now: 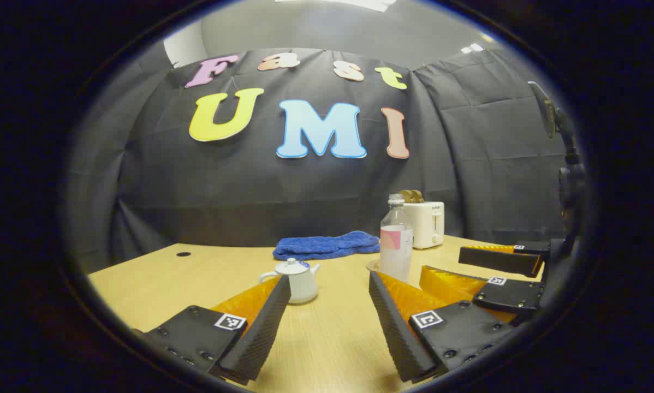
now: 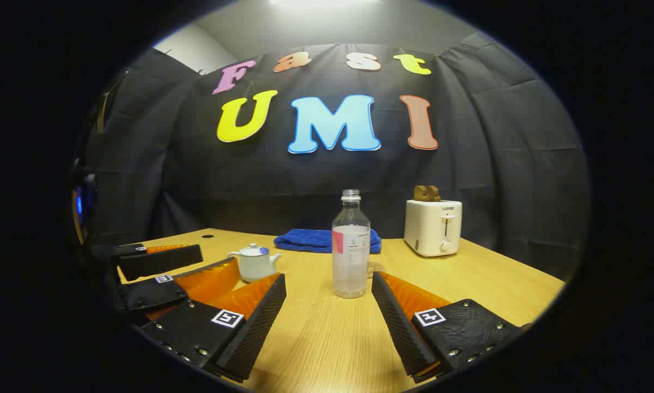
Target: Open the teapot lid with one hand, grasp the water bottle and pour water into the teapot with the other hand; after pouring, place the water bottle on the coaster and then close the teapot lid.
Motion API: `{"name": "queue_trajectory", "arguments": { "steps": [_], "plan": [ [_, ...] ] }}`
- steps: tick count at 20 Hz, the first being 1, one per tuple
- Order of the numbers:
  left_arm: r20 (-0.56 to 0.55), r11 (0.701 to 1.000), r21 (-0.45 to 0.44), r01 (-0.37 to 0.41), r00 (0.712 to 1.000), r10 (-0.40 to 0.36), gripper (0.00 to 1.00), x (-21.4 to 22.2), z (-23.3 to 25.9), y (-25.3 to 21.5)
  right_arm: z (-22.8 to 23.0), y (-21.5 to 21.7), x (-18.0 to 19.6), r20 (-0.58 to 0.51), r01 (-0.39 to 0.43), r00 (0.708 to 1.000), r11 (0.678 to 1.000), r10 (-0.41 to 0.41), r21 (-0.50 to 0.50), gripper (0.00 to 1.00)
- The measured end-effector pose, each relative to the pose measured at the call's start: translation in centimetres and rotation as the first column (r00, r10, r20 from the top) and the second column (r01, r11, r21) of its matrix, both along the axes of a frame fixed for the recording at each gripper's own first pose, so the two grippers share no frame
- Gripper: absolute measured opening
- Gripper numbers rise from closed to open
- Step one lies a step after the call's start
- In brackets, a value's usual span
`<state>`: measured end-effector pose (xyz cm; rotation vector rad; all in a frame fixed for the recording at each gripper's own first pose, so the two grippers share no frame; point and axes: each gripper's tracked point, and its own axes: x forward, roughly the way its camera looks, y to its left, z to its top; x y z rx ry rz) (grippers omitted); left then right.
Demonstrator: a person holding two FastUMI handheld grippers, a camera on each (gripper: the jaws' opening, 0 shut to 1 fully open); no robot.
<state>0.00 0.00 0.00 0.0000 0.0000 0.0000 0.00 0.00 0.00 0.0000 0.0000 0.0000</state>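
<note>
Looking along the left gripper [image 1: 330, 284], whose fingers stand wide apart and hold nothing, a wooden table [image 1: 327, 338] runs to a black cloth wall, with the lidded teapot [image 1: 297, 279] just past the left fingertip, the capless bottle [image 1: 396, 237], partly filled with water, past the right one, half hiding a coaster [image 1: 373, 266], and a blue towel [image 1: 327, 245] and toaster [image 1: 426, 222] behind. Seen along the right gripper [image 2: 330, 284], also spread and empty, the bottle stands straight ahead between the fingertips, the teapot left beyond the other gripper's fingers, the coaster blurred through the bottle.
</note>
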Motion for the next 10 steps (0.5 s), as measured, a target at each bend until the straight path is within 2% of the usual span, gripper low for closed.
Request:
{"name": "queue_trajectory", "arguments": {
  "steps": [4, 10],
  "plan": [
    [-0.005, 0.999, 0.000, -0.044, 0.999, 0.044, 0.96, -1.0, -0.3, 1.0, -0.1, 0.2, -0.4, 0.001, 0.001, 1.000, 1.000, -0.001, -0.004, 0.98],
    [-0.002, 0.999, -0.002, -0.039, 0.999, 0.039, 0.96, -3.1, -0.2, 1.2, -0.1, 0.1, -0.3, 0.007, 0.015, 1.000, 1.000, -0.014, -0.008, 0.98]
  ]
}}
